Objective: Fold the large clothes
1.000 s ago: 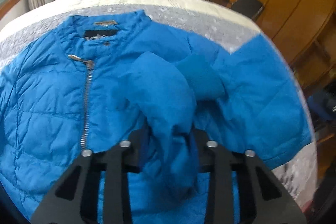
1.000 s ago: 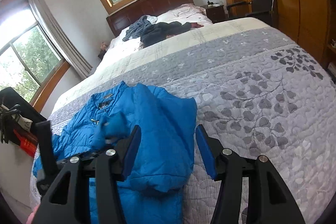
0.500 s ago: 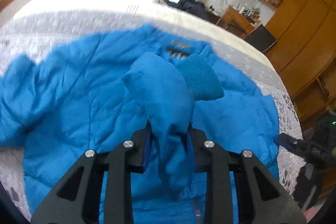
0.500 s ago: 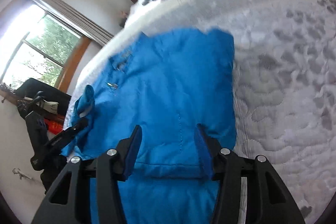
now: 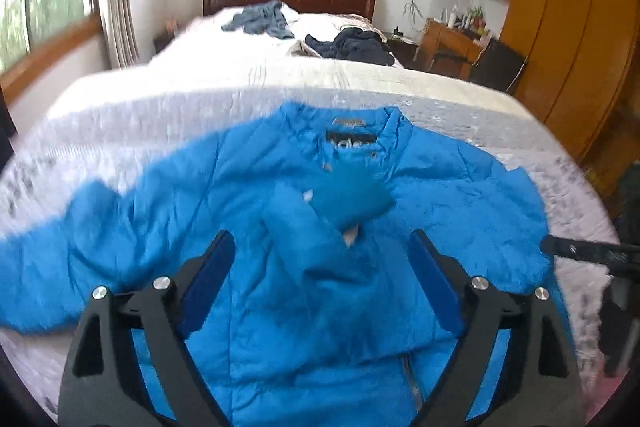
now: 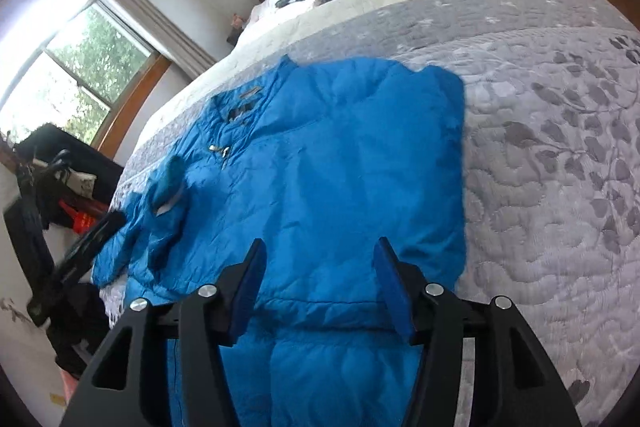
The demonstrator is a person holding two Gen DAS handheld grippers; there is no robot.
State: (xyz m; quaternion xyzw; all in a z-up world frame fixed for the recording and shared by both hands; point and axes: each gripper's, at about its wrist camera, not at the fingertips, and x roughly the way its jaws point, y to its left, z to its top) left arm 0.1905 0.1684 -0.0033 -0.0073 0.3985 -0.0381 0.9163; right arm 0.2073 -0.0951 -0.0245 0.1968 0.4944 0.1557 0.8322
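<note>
Left wrist view only: sleeve [image 5: 320,223] with knit cuff lying across jacket [image 5: 280,307] chest, mid-frame. Right wrist view only: folded jacket edge on bed [image 6: 560,147]. Left gripper [image 5: 320,271] and right gripper [image 6: 318,279] hovering above, fingers spread, empty.

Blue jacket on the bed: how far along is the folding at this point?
Early stage. Done: the blue jacket lies on the grey quilt with its right side apparently folded in to a straight edge. In hand: nothing; the left gripper is open above the sleeve lying across the chest, and the right gripper is open too. Left: the other sleeve is spread out, and the body is unfolded lengthwise.
</note>
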